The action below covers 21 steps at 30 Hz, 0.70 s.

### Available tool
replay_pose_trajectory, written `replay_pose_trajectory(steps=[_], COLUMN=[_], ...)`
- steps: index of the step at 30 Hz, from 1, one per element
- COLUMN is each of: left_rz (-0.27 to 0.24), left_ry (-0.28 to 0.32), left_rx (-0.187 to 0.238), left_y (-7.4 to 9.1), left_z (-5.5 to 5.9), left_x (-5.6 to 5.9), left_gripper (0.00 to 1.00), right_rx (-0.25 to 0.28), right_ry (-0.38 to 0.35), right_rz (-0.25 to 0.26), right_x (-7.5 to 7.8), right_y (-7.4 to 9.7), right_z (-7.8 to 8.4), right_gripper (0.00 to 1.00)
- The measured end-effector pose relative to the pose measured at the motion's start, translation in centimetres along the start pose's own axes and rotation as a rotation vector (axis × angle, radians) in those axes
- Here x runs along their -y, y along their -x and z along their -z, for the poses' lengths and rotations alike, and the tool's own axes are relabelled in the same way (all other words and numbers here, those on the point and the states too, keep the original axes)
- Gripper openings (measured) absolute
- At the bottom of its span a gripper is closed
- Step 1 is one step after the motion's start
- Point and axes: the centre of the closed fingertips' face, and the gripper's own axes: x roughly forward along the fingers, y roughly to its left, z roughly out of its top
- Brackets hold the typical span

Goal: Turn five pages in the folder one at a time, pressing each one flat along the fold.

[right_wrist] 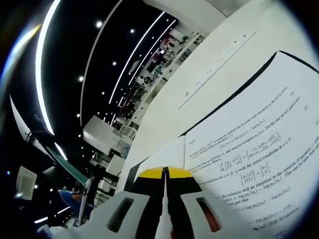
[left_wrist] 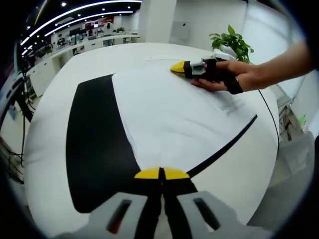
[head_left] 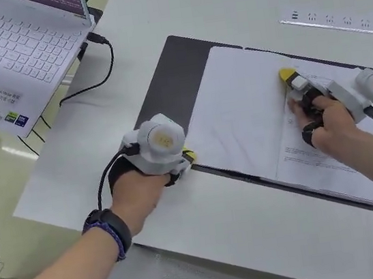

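A black folder point(head_left: 166, 87) lies open on the white table. A blank turned page point(head_left: 238, 112) covers its middle, and a printed page point(head_left: 320, 163) lies on the right. My left gripper point(head_left: 187, 156) is shut, its yellow tips point(left_wrist: 161, 173) at the folder's near edge by the blank page's lower corner. My right gripper point(head_left: 287, 75) is shut too, its tips point(right_wrist: 165, 173) resting along the fold between the blank sheet and the printed page point(right_wrist: 249, 159). The left gripper view shows the right gripper point(left_wrist: 179, 68) at the far end of the blank page point(left_wrist: 169, 114).
An open laptop point(head_left: 16, 45) sits at the table's far left, with a black cable point(head_left: 97, 62) running toward the folder. A white power strip point(head_left: 336, 20) lies at the far right. The table's near edge point(head_left: 117, 241) is close to my left hand. A potted plant point(left_wrist: 232, 42) stands beyond the table.
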Motion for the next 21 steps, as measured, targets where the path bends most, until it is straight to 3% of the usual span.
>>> replay_pose_trajectory(steps=[18,21], left_rz=[0.007,0.008], left_ry=[0.008,0.010], left_rx=[0.007,0.009], left_y=[0.0,0.1], left_z=[0.0,-0.1], left_x=[0.1,0.2], left_gripper=[0.00,0.00], right_rx=[-0.016,-0.020], right_ry=[-0.009,-0.005], right_rz=[-0.057,-0.063], right_x=[-1.3,-3.4], right_y=[3.6,5.5], right_z=[3.3,4.4], right_gripper=[0.00,0.00])
